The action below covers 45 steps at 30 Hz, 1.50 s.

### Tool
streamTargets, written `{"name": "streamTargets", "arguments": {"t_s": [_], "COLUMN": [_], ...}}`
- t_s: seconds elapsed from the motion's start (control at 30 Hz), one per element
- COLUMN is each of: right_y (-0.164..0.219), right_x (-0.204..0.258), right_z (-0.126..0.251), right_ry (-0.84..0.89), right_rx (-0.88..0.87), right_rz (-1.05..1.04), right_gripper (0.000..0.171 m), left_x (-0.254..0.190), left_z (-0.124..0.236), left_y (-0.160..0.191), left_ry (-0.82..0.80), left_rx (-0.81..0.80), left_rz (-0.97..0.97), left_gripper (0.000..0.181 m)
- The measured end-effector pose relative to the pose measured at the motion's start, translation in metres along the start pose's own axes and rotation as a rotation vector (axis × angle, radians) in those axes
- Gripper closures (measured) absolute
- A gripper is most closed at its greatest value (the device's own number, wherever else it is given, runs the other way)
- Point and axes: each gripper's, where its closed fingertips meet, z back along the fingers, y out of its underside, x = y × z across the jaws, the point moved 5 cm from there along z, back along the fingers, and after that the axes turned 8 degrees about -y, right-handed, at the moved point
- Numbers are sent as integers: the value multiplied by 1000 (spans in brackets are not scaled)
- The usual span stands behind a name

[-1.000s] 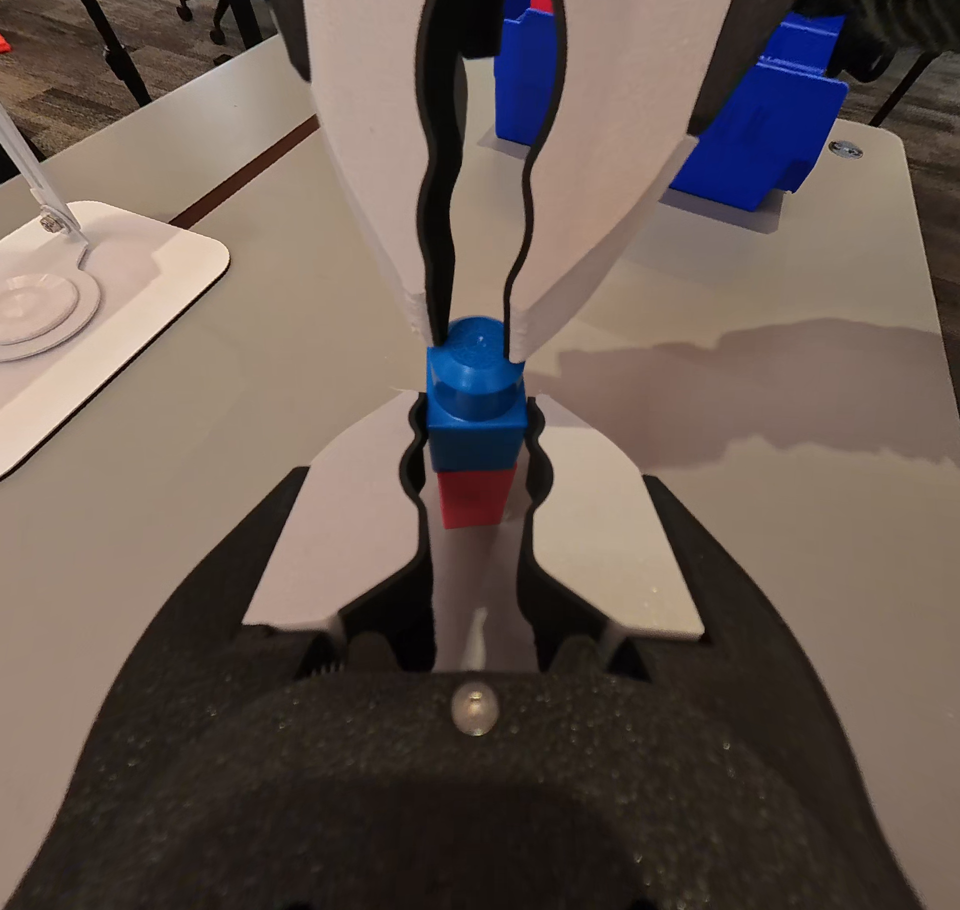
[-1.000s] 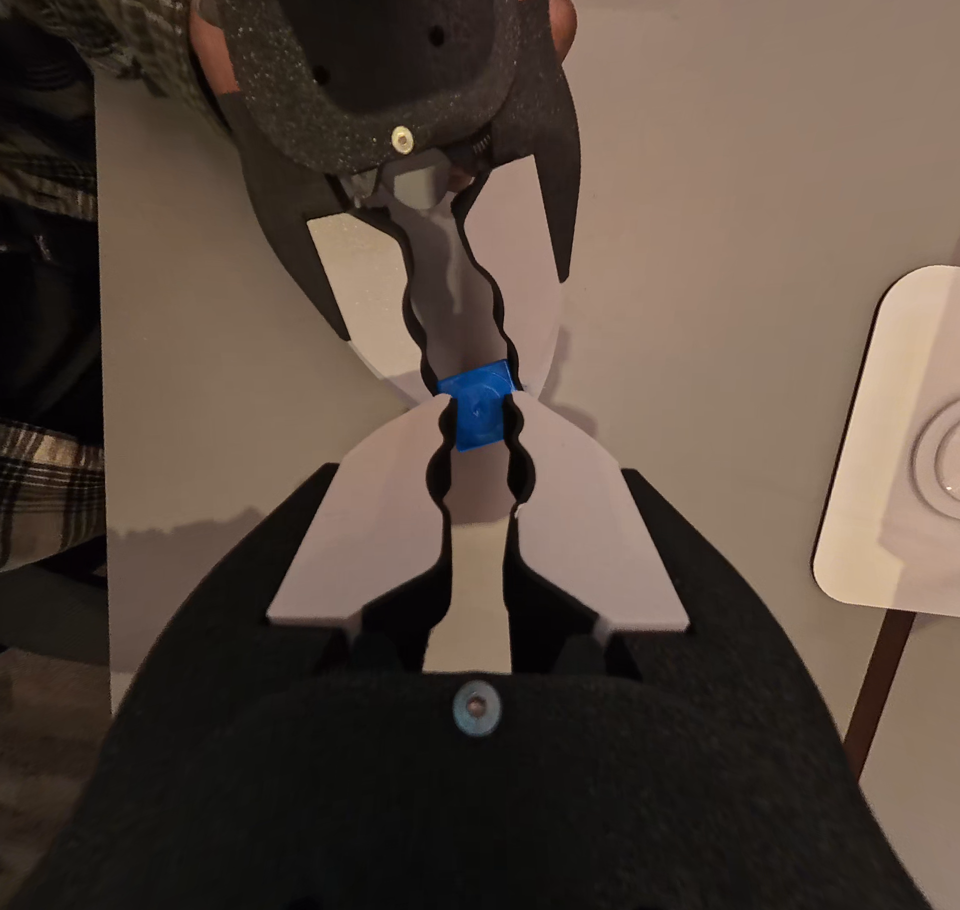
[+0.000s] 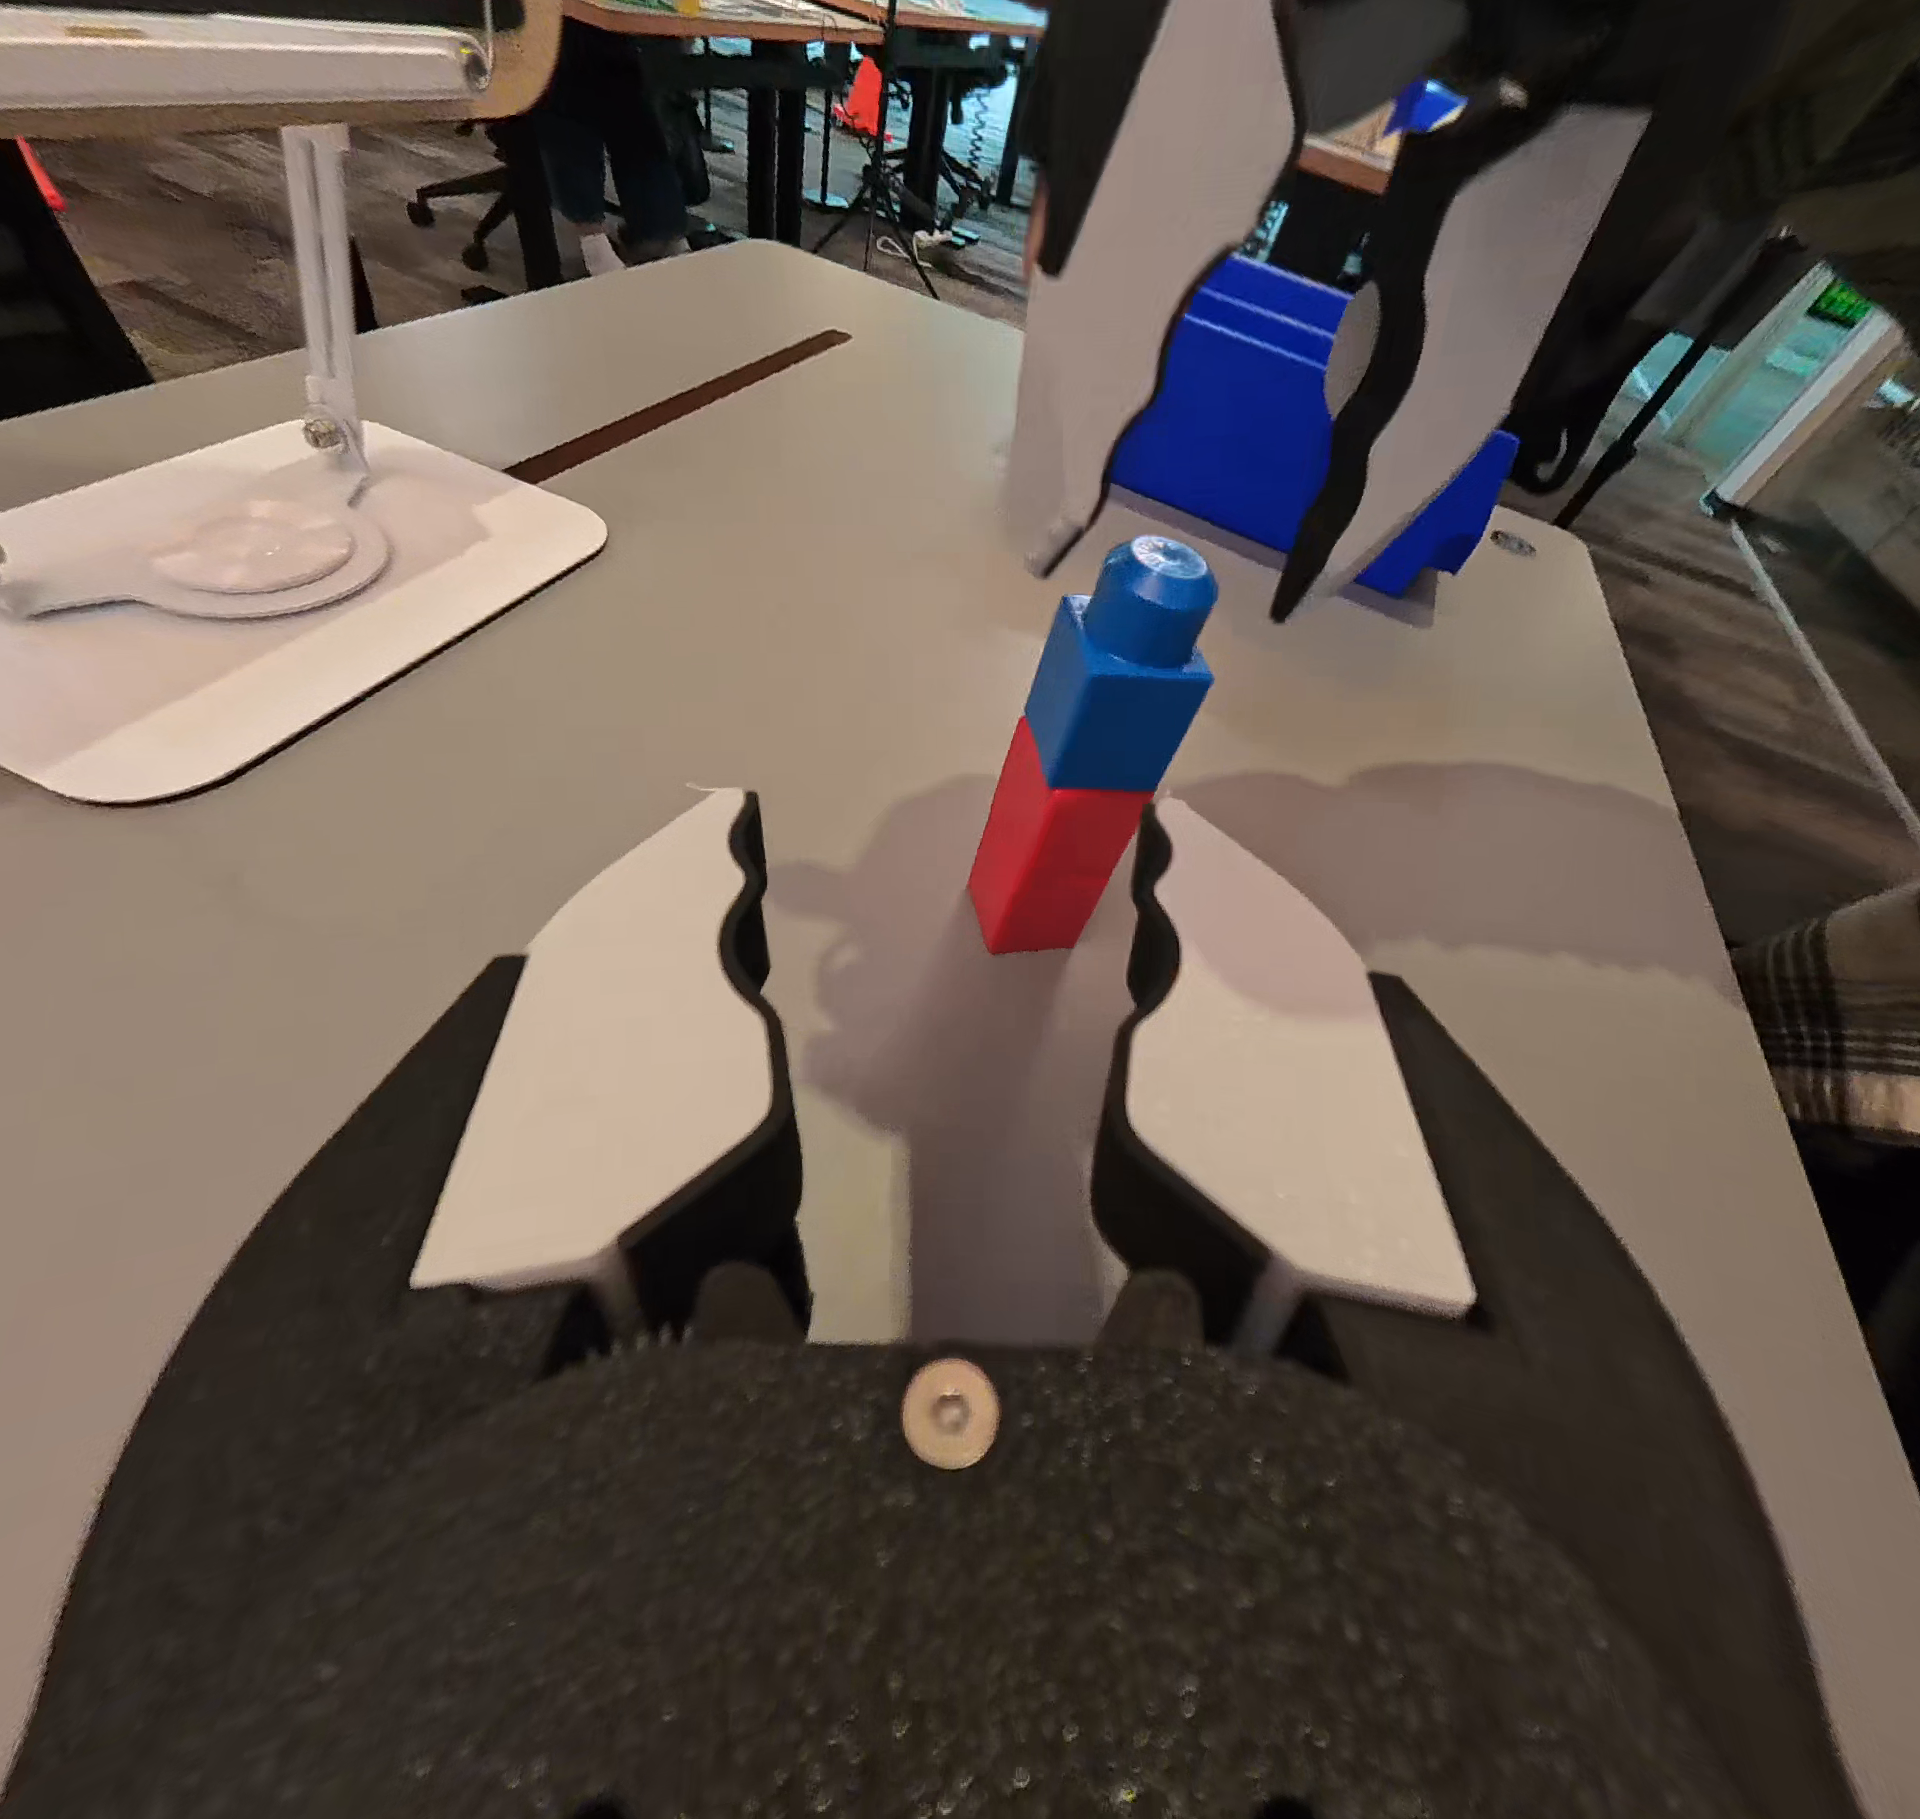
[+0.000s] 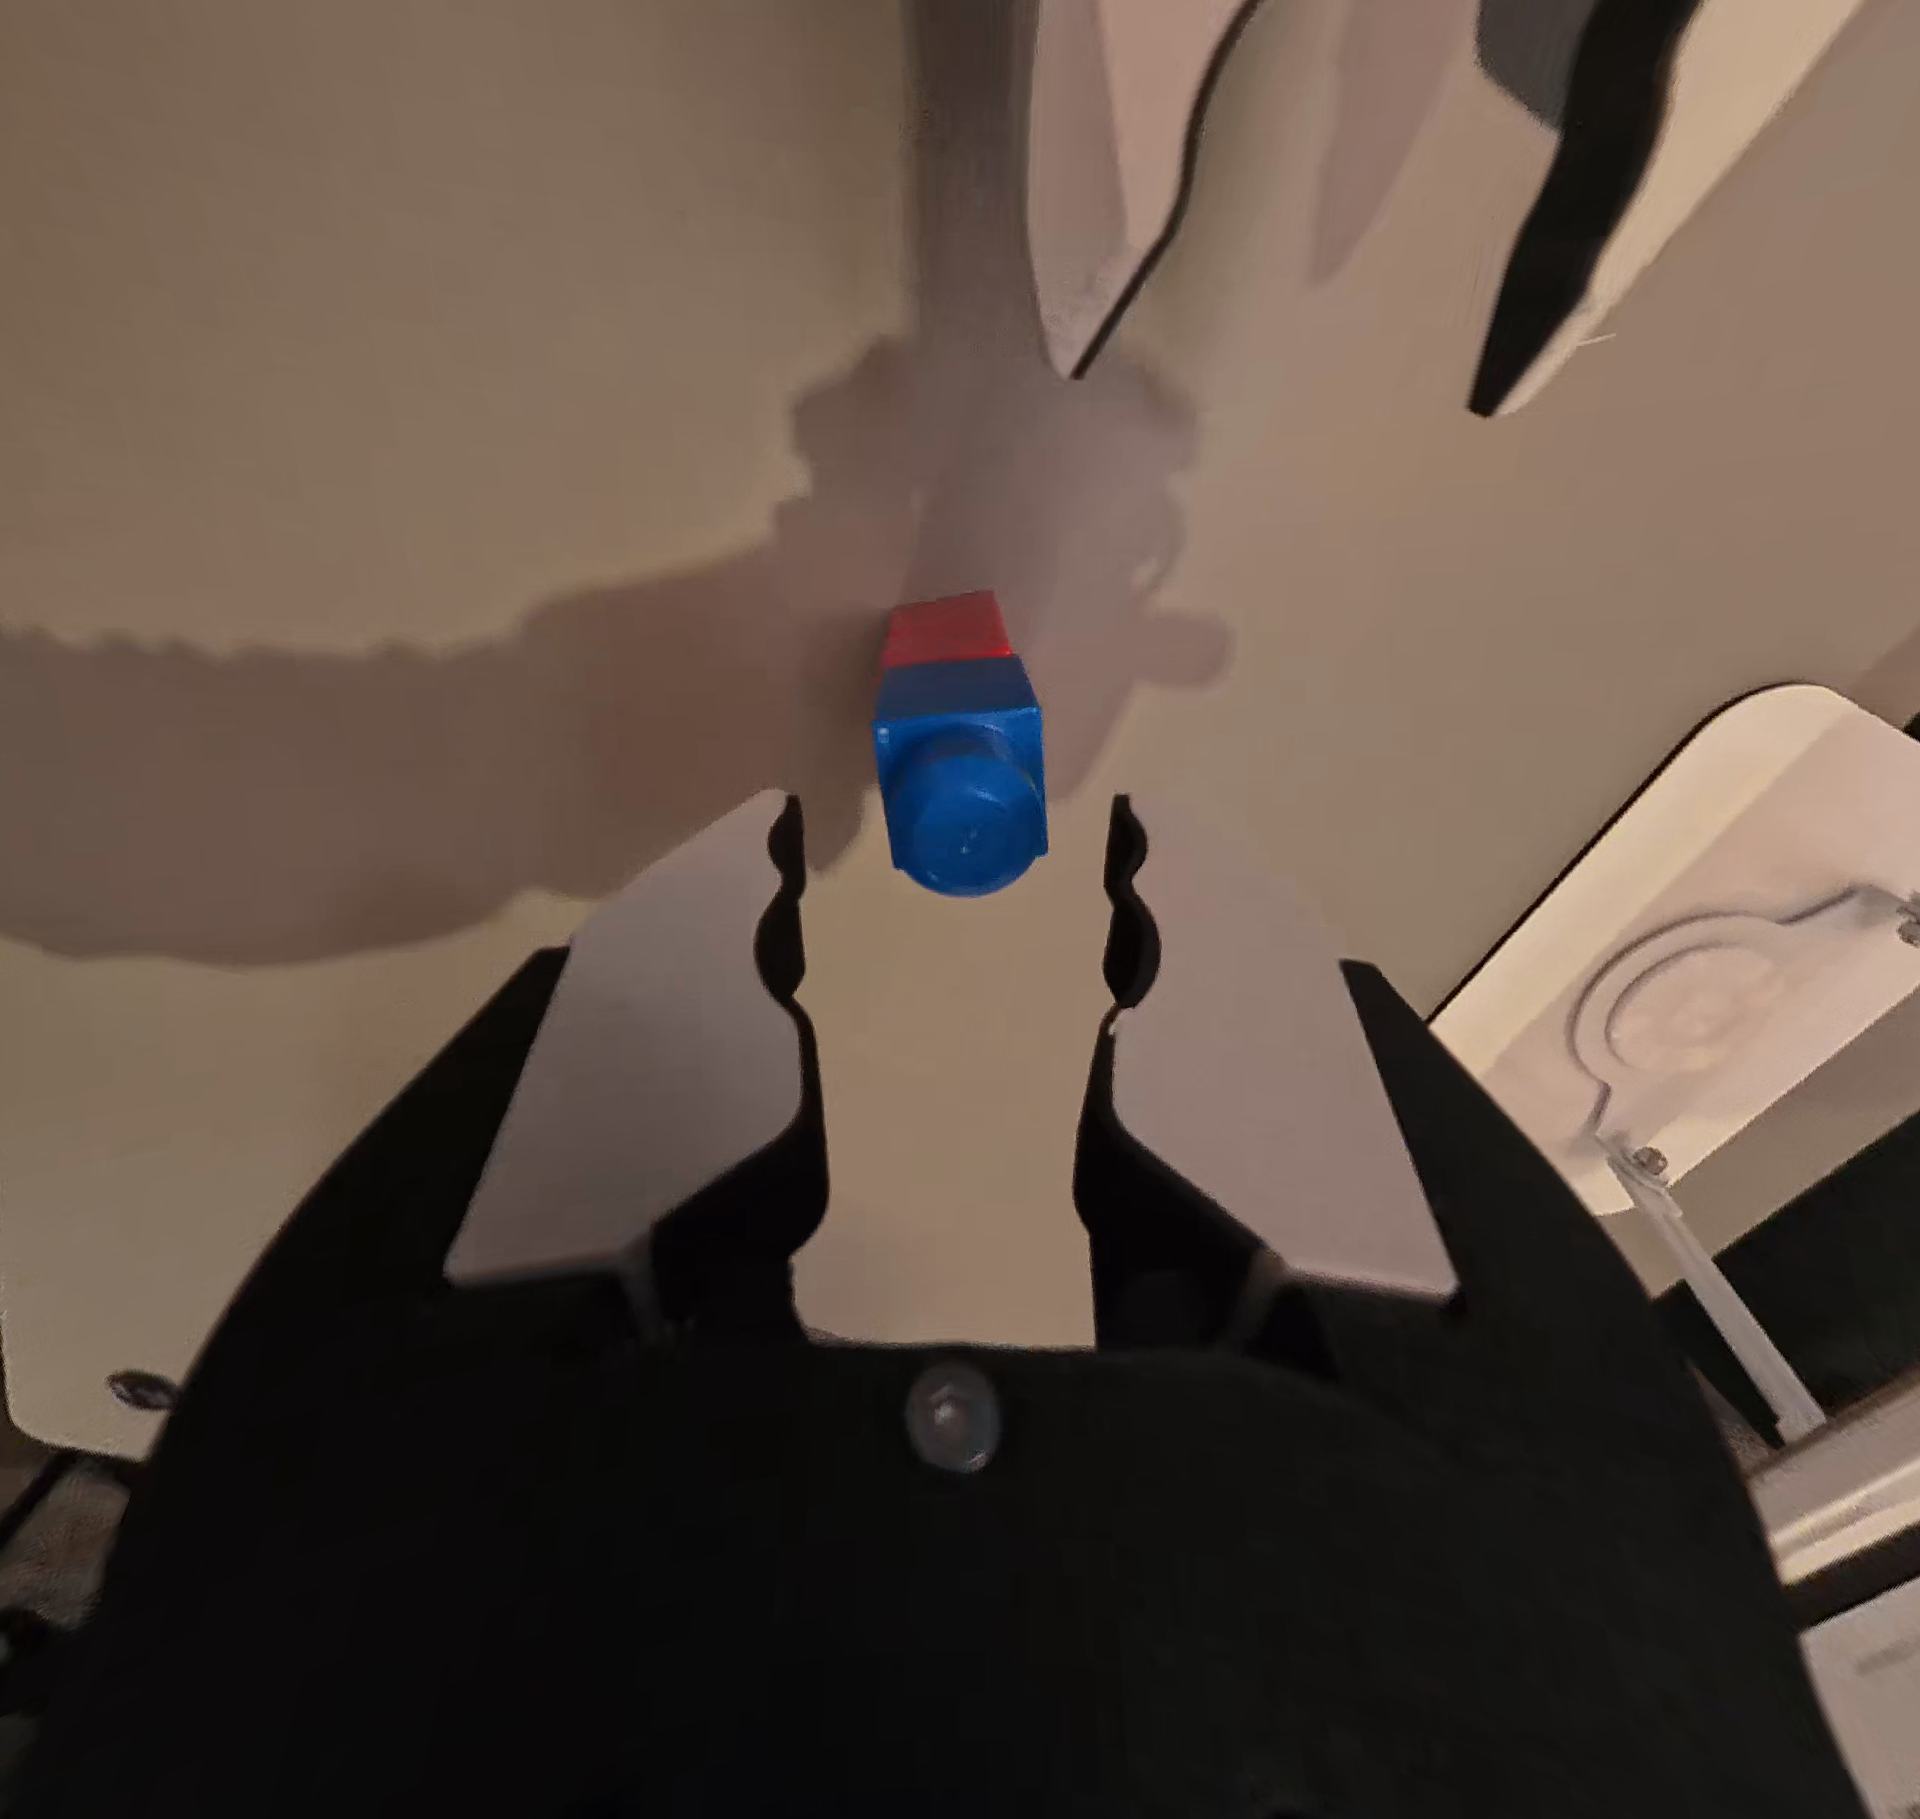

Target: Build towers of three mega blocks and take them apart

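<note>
A tower stands upright on the grey table (image 3: pixel 727 626): a blue block (image 3: pixel 1117 709) with its stud up sits on a red part (image 3: pixel 1049 855) that has a seam across it. My left gripper (image 3: pixel 945 808) is open and empty; its right fingertip (image 3: pixel 1153 824) is close beside the red part, not gripping it. My right gripper (image 3: pixel 1164 585) hangs open just above the blue stud. In the right wrist view I look down on the blue block (image 4: pixel 961 772) and the red part (image 4: pixel 945 626) between my right gripper's (image 4: pixel 956 813) open jaws, with the left gripper (image 4: pixel 1278 387) beyond.
A white stand base (image 3: pixel 260 606) with a clear post lies at the left and also shows in the right wrist view (image 4: pixel 1662 938). A blue bin (image 3: pixel 1247 419) stands behind the tower. The table's right edge (image 3: pixel 1662 730) is near, with a plaid sleeve (image 3: pixel 1829 1021) beside it. Spacing between my two grippers at the tips: around 8 centimeters. My left tips are roughly 25 centimeters from the white stand base (image 3: pixel 260 606).
Both grippers were shut on the tower, the left low, the right on the blue stud. Both have opened and pulled back, and the tower stands free.
</note>
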Motion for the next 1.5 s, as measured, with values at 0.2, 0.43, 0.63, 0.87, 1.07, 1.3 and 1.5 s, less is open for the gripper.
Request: {"name": "streamTargets", "arguments": {"t_s": [0.2,0.43,0.63,0.87,1.07,1.3,1.5], "right_y": [-1,-1,18,118,239,360,421], "right_x": [-5,-3,0,47,119,193,215], "right_z": [-22,-44,-8,89,147,130,70], "right_ry": [-37,-87,-9,94,175,138,71], "right_rx": [57,113,47,42,40,-146,-263], "right_rz": [27,14,-187,-612,-1122,-1801,-2046], "right_gripper": [124,136,136,136,135,136,136], "left_x": [1,2,14,10,1,-6,-7], "left_z": [-3,-4,-1,-1,-10,-17,-24], "left_y": [4,7,8,4,9,12,20], "left_ry": [-9,-30,-46,0,21,38,41], "left_rx": [30,49,18,-19,28,58,103], "left_rz": [-13,-30,71,146,130,119,117], "left_gripper": [115,117,121,122,122,122,122]}}
